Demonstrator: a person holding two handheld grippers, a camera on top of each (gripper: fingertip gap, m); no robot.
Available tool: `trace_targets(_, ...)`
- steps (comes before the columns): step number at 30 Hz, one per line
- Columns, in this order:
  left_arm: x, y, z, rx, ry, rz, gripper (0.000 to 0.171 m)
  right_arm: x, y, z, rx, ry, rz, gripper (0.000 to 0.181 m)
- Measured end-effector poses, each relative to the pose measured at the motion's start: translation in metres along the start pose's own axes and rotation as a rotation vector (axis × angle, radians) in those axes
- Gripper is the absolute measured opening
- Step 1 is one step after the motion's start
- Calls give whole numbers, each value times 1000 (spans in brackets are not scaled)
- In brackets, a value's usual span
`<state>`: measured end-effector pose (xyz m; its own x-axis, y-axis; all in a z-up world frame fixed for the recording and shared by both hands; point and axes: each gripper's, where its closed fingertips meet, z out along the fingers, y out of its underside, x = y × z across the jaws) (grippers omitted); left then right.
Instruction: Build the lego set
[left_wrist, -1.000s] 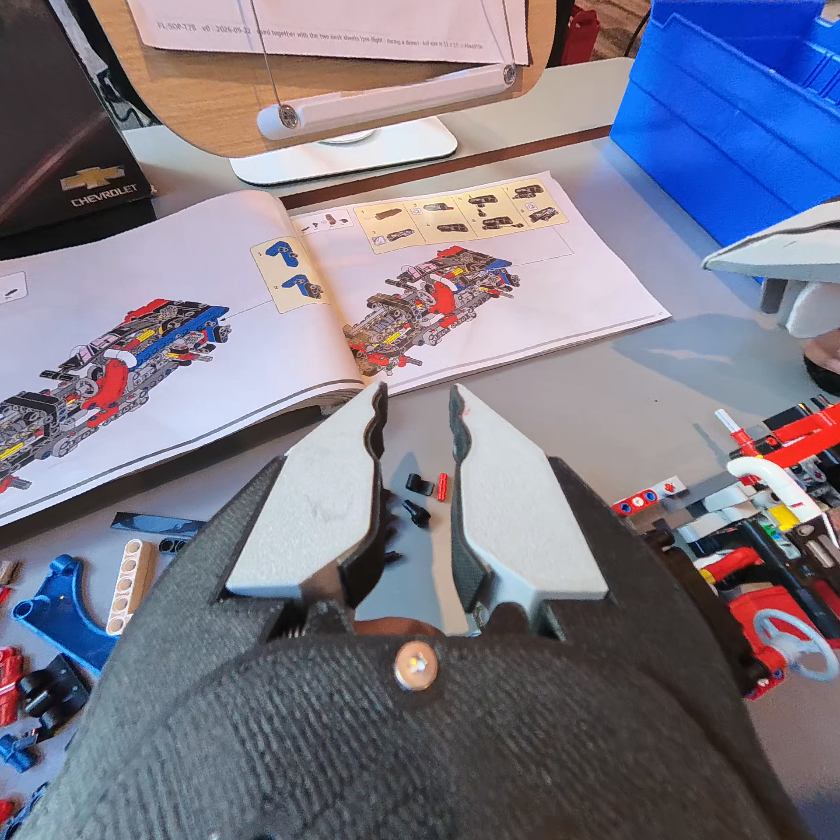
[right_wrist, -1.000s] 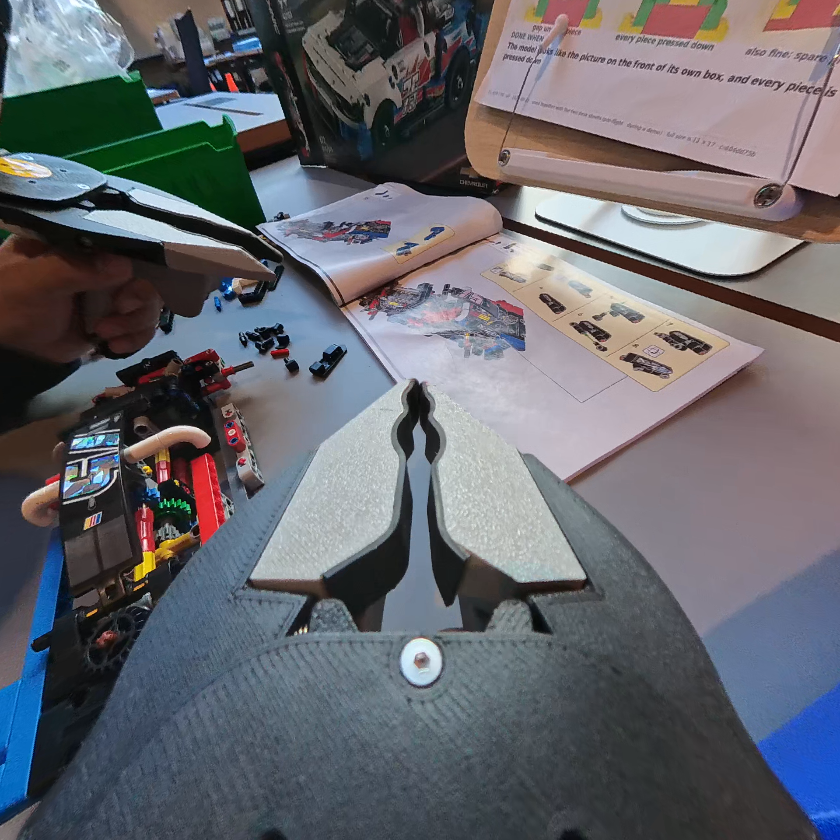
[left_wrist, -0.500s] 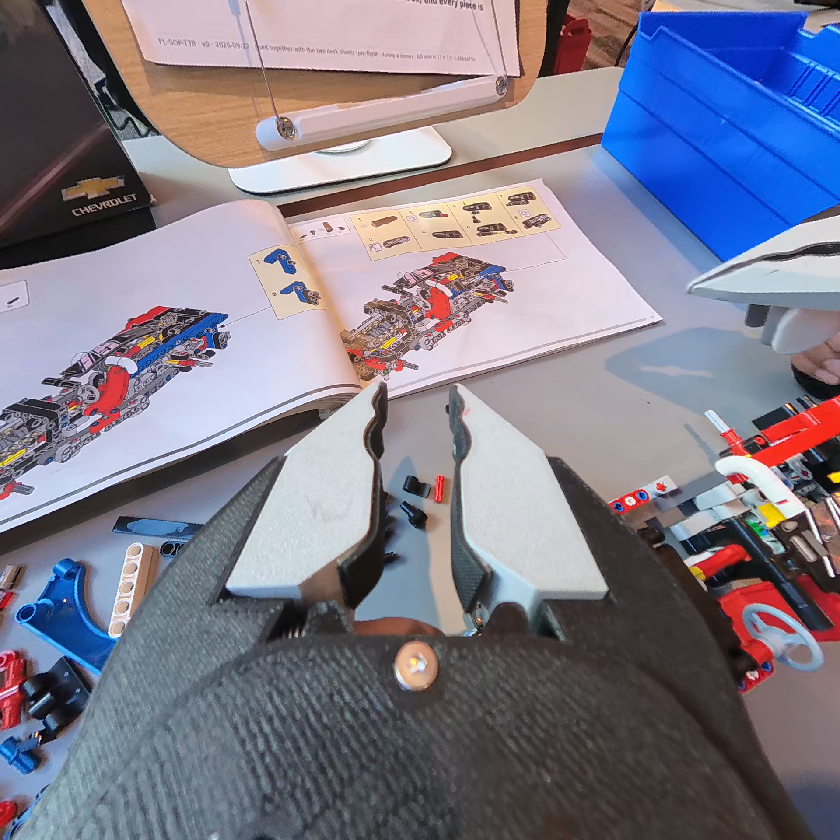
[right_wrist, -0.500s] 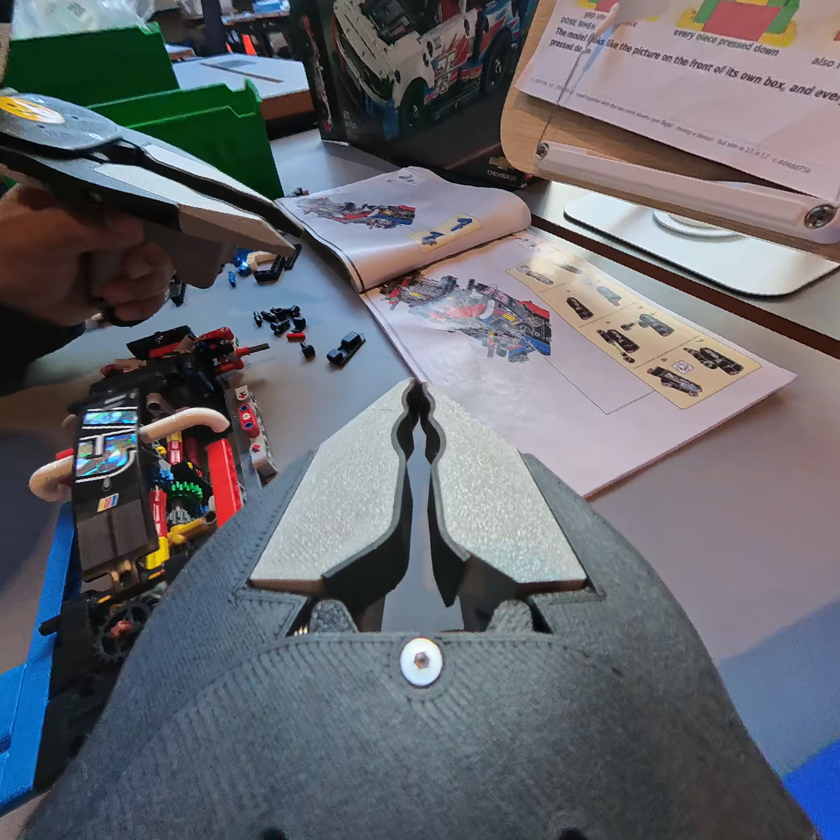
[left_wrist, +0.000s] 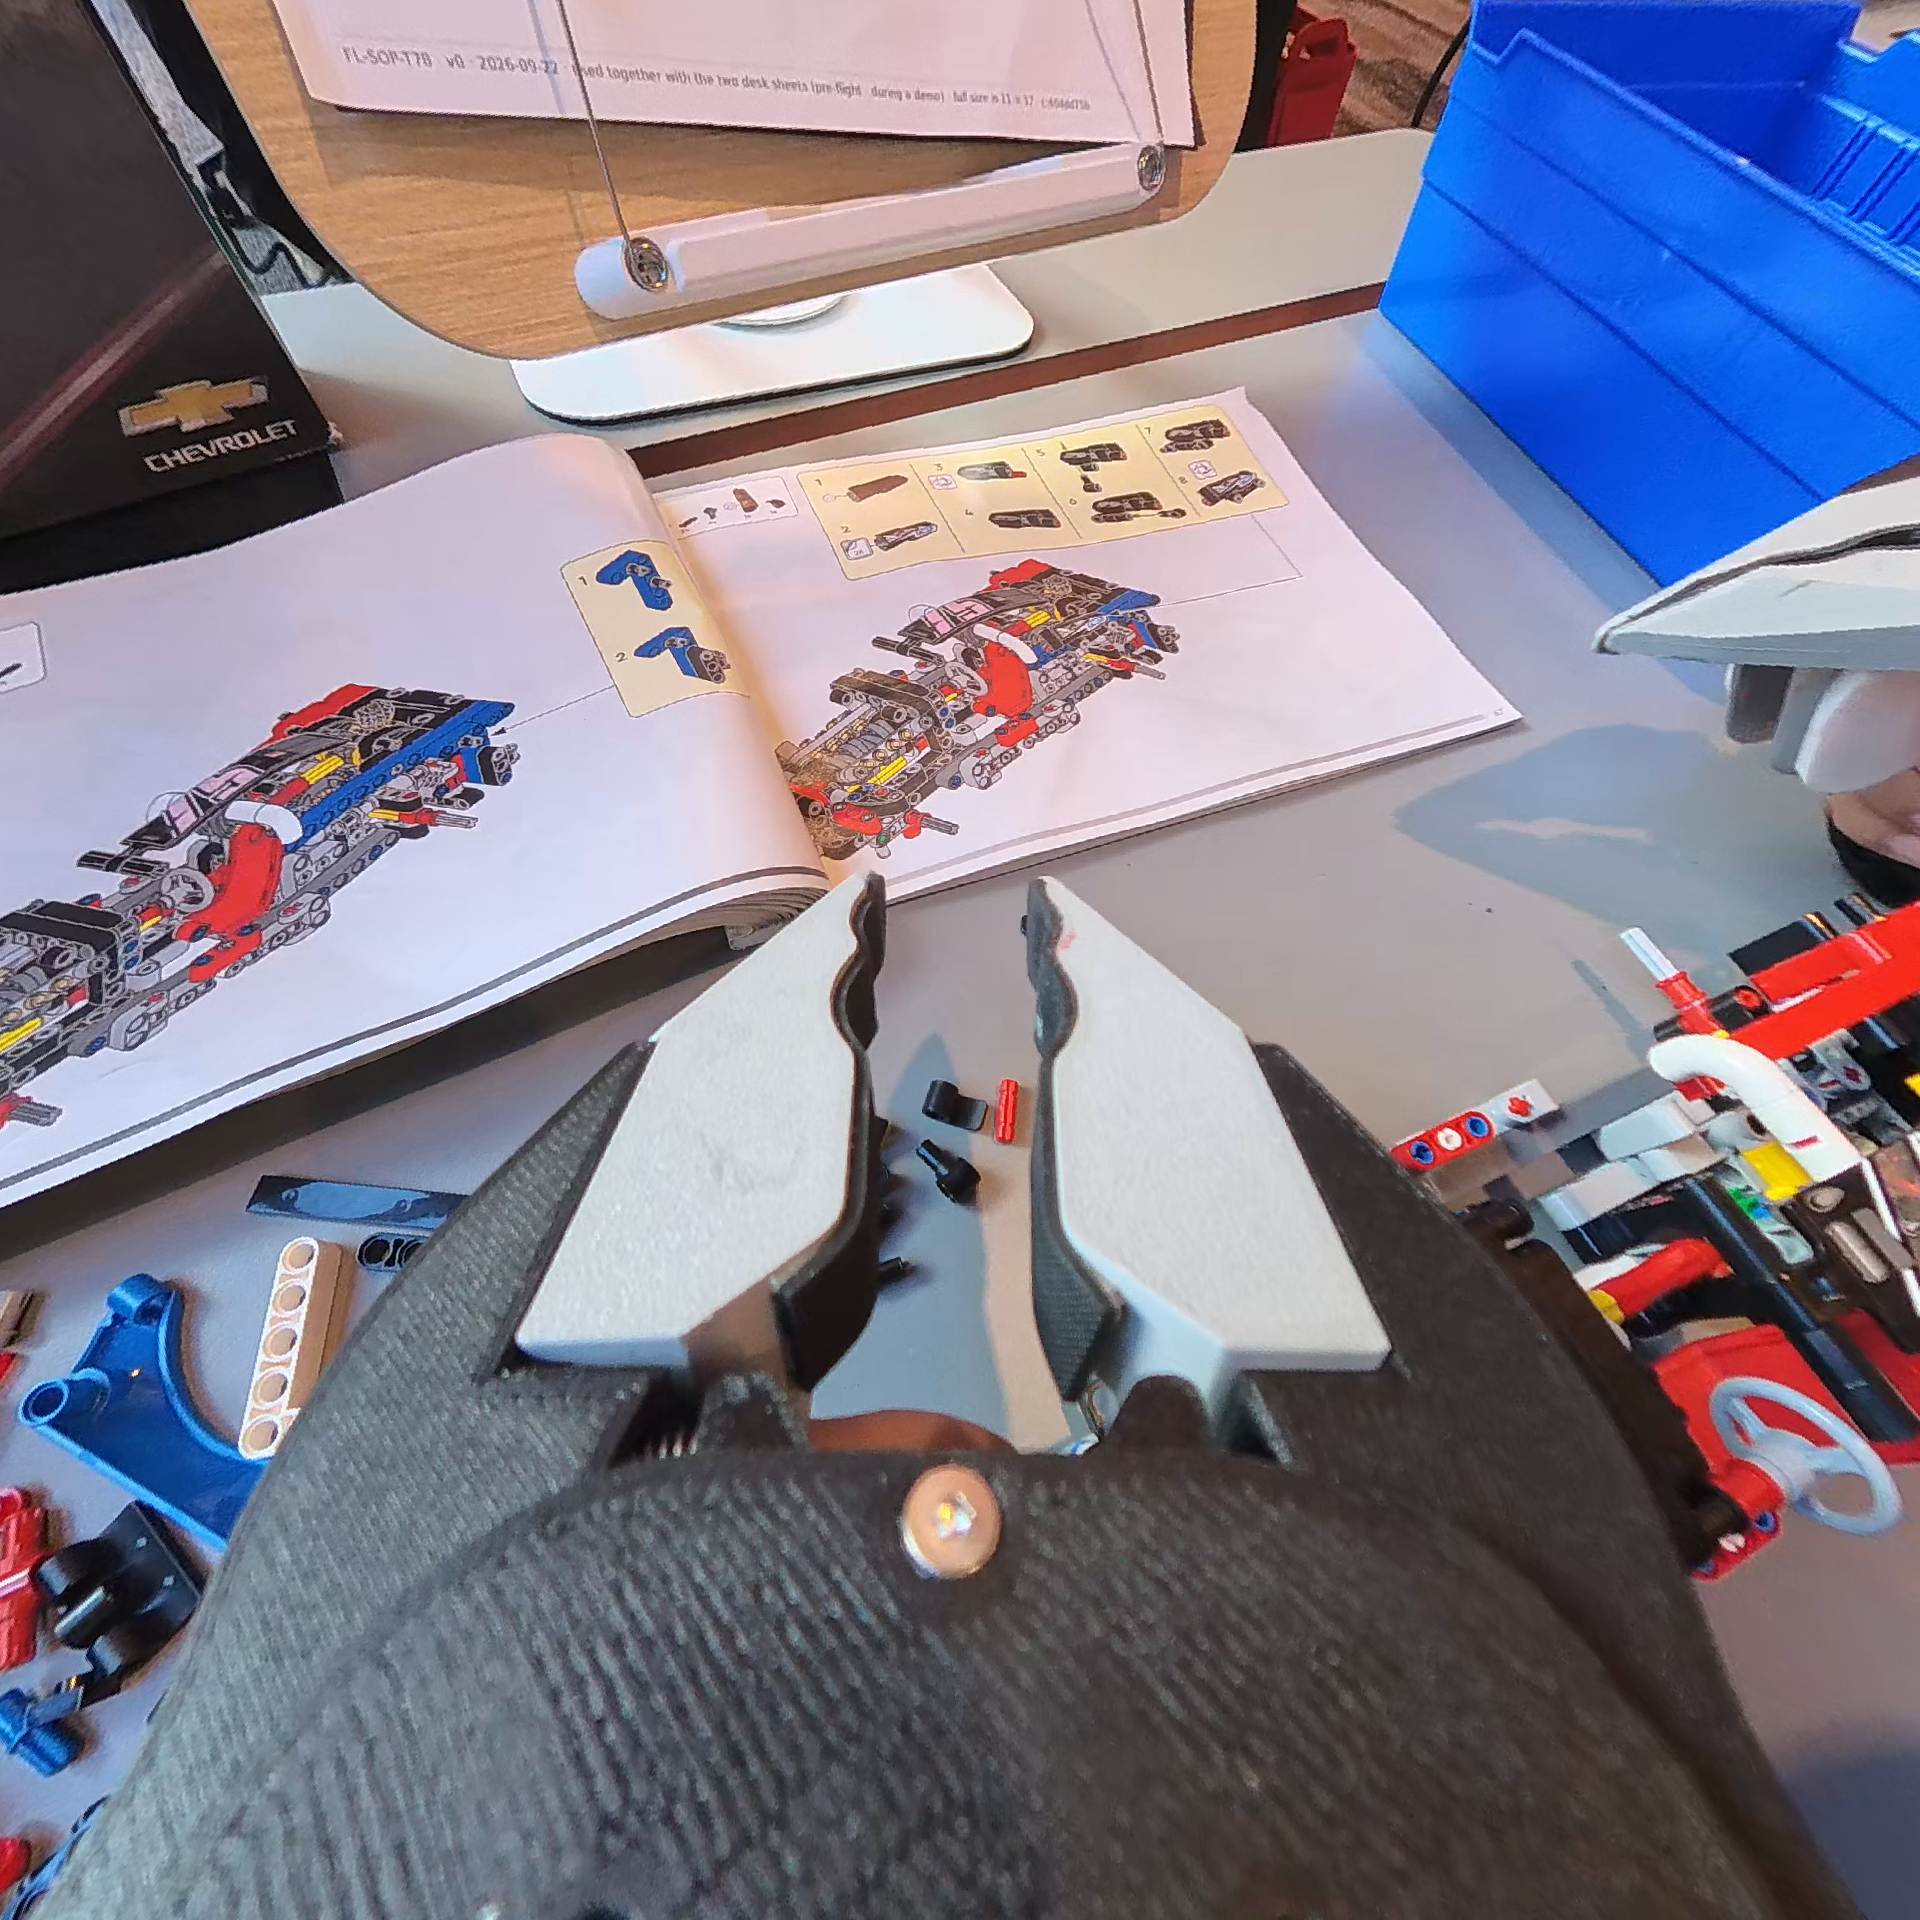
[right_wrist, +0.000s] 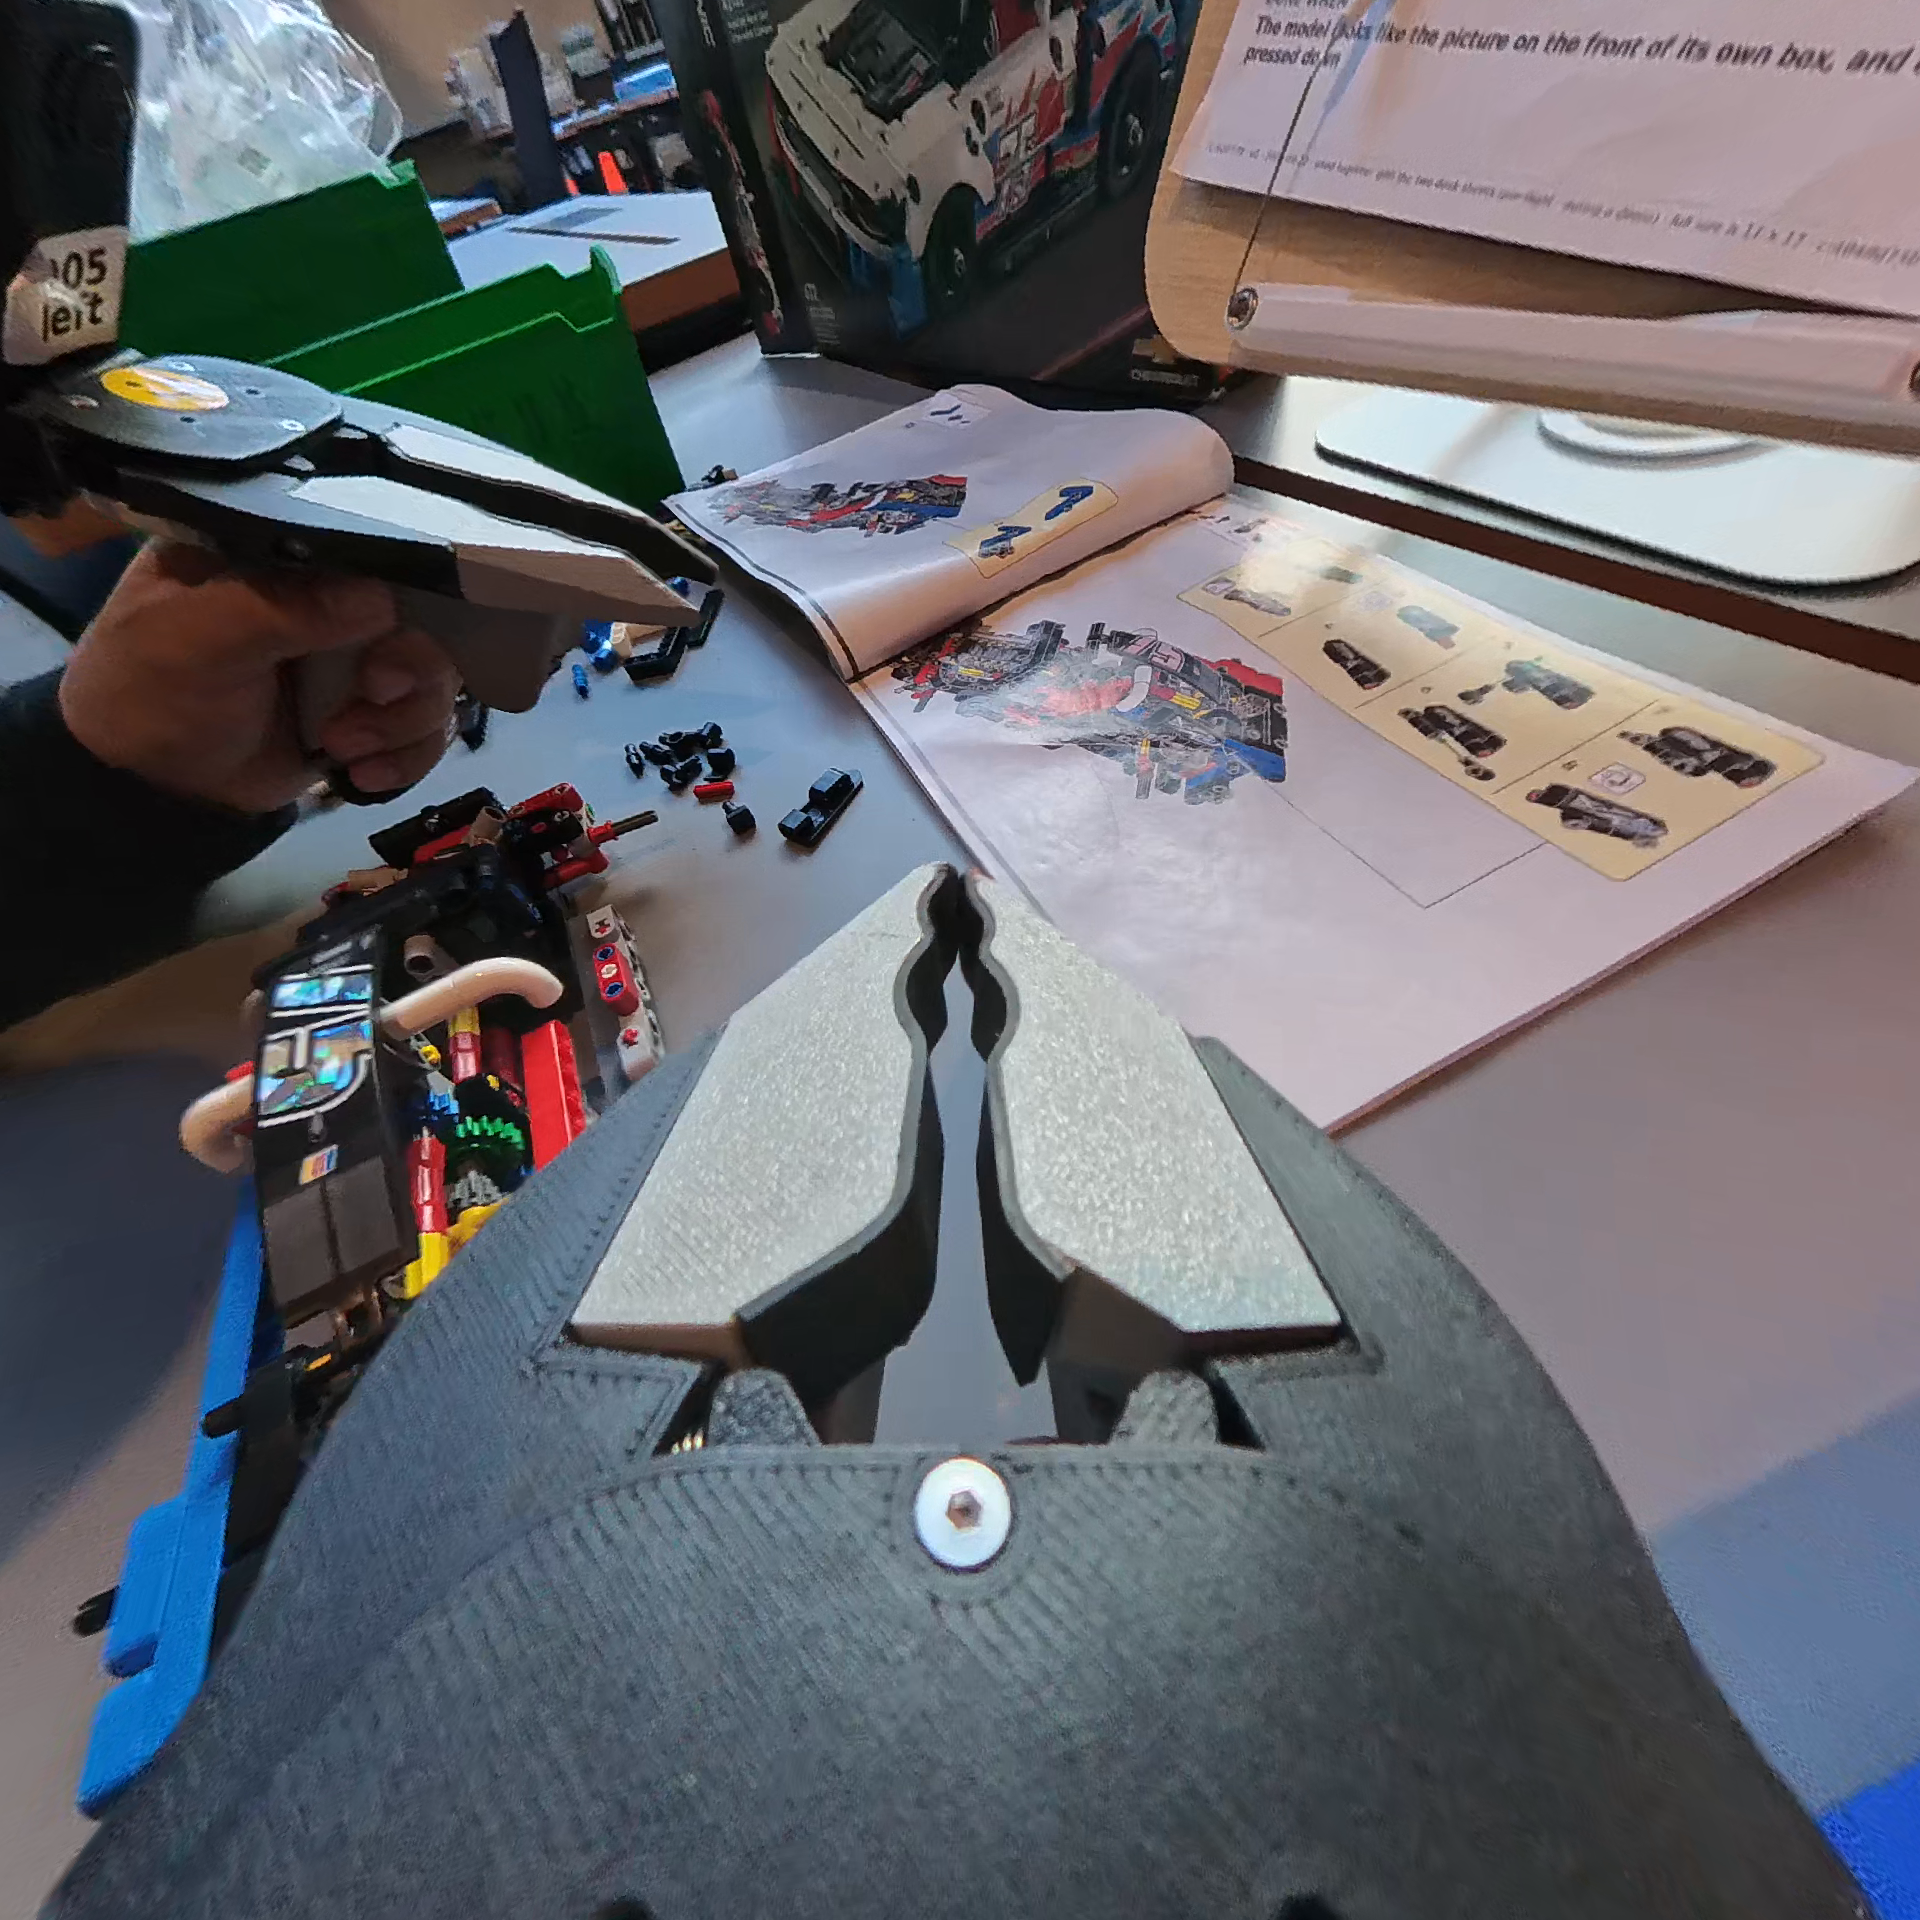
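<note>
My left gripper (left_wrist: 951, 914) is open and empty, held above a scatter of small loose pieces: a black clip (left_wrist: 951, 1103), a red pin (left_wrist: 1006, 1110) and a black pin (left_wrist: 945, 1169). The part-built car chassis (left_wrist: 1745, 1195) lies to its right and also shows in the right wrist view (right_wrist: 436, 1060). My right gripper (right_wrist: 958, 883) is shut and empty, above the table beside the chassis. The open instruction booklet (left_wrist: 644, 707) lies behind the pieces. The left gripper shows in the right wrist view (right_wrist: 416, 520), above the small black pins (right_wrist: 686, 753).
Blue (left_wrist: 125, 1392), tan (left_wrist: 286, 1340) and black parts (left_wrist: 114, 1590) lie at the left. A blue bin (left_wrist: 1662, 260) stands at the back right, green bins (right_wrist: 436, 332) at the far left, the set's box (right_wrist: 935, 177) and a wooden sheet stand (left_wrist: 727, 208) behind the booklet.
My right gripper has swung slightly, so the booklet and chassis sit differently in its view. The left gripper has barely moved and stays open over the small pieces.
</note>
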<state>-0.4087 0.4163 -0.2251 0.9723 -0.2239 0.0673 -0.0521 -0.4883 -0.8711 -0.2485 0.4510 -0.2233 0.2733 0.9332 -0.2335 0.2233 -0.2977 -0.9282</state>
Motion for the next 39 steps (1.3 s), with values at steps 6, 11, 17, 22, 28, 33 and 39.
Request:
trace_targets(6, 1, 0, 0, 1, 5, -3, 25, -8, 6, 5, -57, -40, 89, 0)
trace_targets(11, 1, 1, 1, -5, 4, 0, 25, -20, 9, 10, -74, -136, 264, 0)
trace_targets(17, 1, -1, 0, 1, 2, -1, 25, -22, 0, 5, -19, -196, 384, 0)
trace_targets(22, 2, 1, 1, -8, 3, 4, 25, -16, 3, 3, -12, -178, 386, 0)
trace_targets(28, 3, 0, 0, -3, 6, 4, 25, -15, 6, 5, -29, -160, 354, 0)
trace_targets(33, 5, 1, 2, -6, 16, 11, 25, -17, 17, 6, -95, -95, 161, 0)
trace_targets(39, 0, -1, -1, 10, -7, 38, 25, 2, 13, -1, -74, 99, -72, 0)
